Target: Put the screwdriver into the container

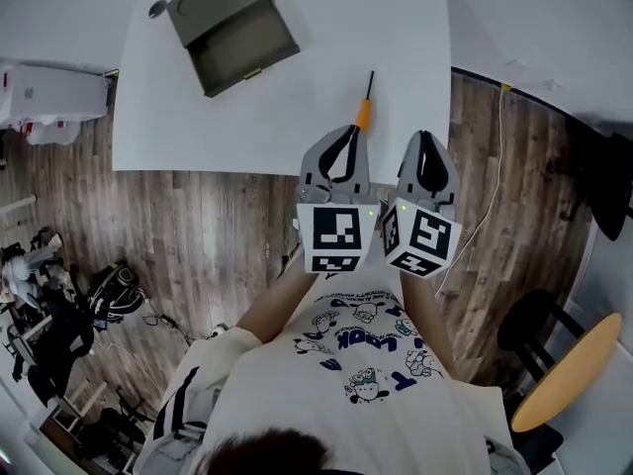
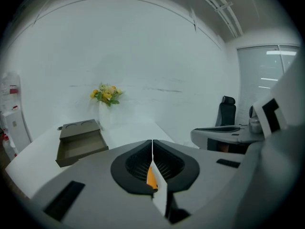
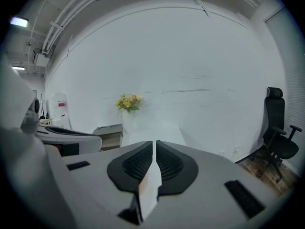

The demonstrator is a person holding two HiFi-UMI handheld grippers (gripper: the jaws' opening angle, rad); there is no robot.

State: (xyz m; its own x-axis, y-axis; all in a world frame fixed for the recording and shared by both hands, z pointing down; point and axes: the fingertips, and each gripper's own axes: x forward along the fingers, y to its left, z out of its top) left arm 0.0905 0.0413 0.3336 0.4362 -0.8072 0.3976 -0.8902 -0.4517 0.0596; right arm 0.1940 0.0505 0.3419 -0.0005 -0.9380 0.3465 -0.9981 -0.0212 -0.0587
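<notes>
Approach step. Left gripper (image 1: 346, 135) and right gripper (image 1: 423, 139) are empty, jaws closed. Next: open over the screwdriver (image 1: 365, 105), grip it, carry to the container (image 1: 232, 28).

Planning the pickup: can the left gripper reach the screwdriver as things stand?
Probably yes: the screwdriver lies on the table, just ahead of the left gripper, nothing between them; its shut jaws must open first.
</notes>
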